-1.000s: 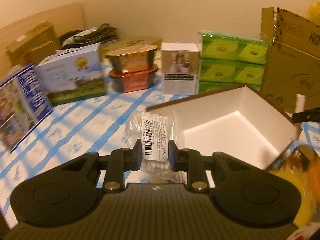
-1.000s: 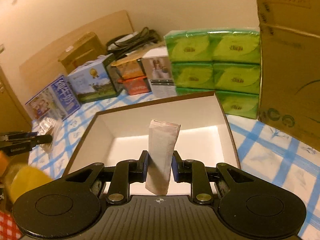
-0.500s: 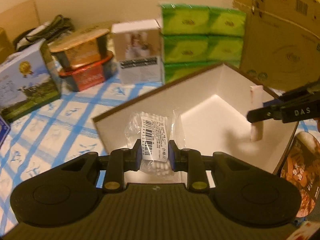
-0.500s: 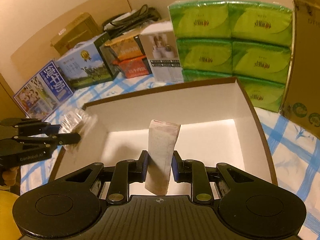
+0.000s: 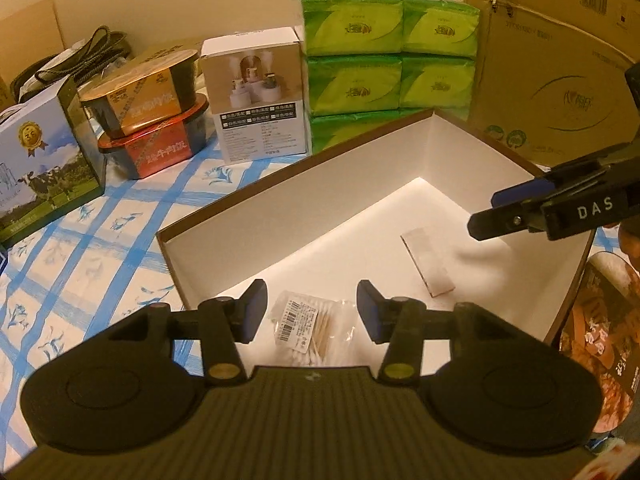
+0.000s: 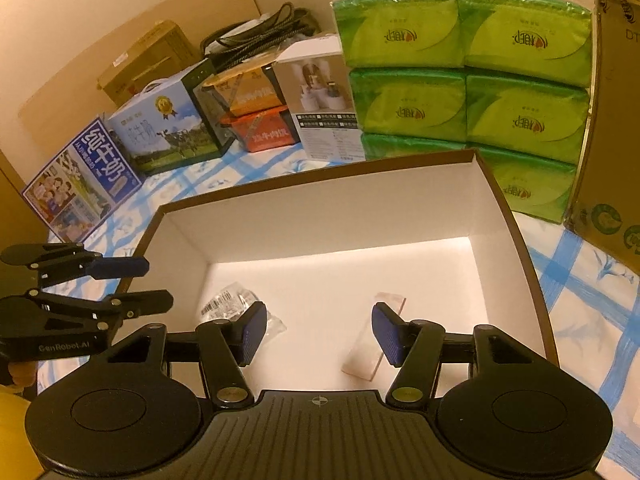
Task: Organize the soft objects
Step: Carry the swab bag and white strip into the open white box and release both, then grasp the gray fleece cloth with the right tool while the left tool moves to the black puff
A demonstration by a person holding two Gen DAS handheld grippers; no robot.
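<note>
A clear bag of cotton swabs (image 5: pixel 314 330) lies on the floor of the white-lined box (image 5: pixel 320 200), below my left gripper (image 5: pixel 311 312). Its jaws are opening and the pads stand clear of the bag. A flat white packet (image 5: pixel 428 264) lies further right in the box, under my right gripper (image 5: pixel 486 214). In the right wrist view the packet (image 6: pixel 366 354) rests on the box (image 6: pixel 320 220) floor beside the right pad of my right gripper (image 6: pixel 320 332), whose jaws are opening with nothing pressed. The swab bag (image 6: pixel 228 306) lies at left, near the left gripper (image 6: pixel 156 284).
Green tissue packs (image 5: pixel 388 52) are stacked behind the box, with a large cardboard carton (image 5: pixel 552 80) to their right. A white product box (image 5: pixel 256 96), stacked noodle bowls (image 5: pixel 148 120) and milk cartons (image 6: pixel 168 128) stand at the back left on a blue-checked cloth (image 5: pixel 80 260).
Both grippers came over the box, sank a little, then opened. The swab bag and the white packet dropped out of the jaws onto the box floor.
</note>
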